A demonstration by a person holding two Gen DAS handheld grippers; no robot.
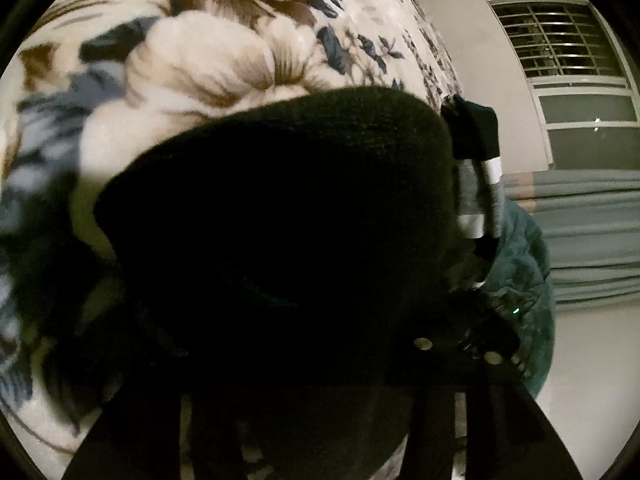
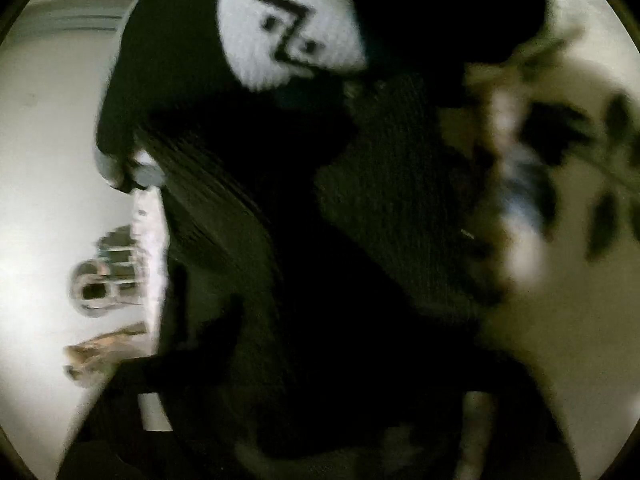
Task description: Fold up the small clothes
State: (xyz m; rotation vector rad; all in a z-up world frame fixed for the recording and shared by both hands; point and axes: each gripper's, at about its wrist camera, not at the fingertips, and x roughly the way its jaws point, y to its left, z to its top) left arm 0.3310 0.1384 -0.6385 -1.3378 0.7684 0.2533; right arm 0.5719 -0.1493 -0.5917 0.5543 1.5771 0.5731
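Note:
A black knit garment (image 1: 300,168) fills the middle of the left wrist view, bulging up off the floral blanket (image 1: 200,60). It covers the fingers of my left gripper (image 1: 280,288), which seems shut on its bunched cloth. At the garment's right edge stands my right gripper (image 1: 476,136), dark with silver tape on its finger. The right wrist view is blurred. There the same garment (image 2: 400,168) shows a white patch (image 2: 288,28) with a black zigzag. It drapes over my right gripper (image 2: 320,312), whose pads are hidden in the dark folds.
The floral blanket (image 2: 568,320) spreads right of the garment. A teal cloth (image 1: 524,264) lies at the bed's edge, with grey striped fabric (image 1: 592,232) and a barred window (image 1: 560,36) behind. Pale floor (image 2: 48,160) with a few small objects (image 2: 104,284) lies to the left.

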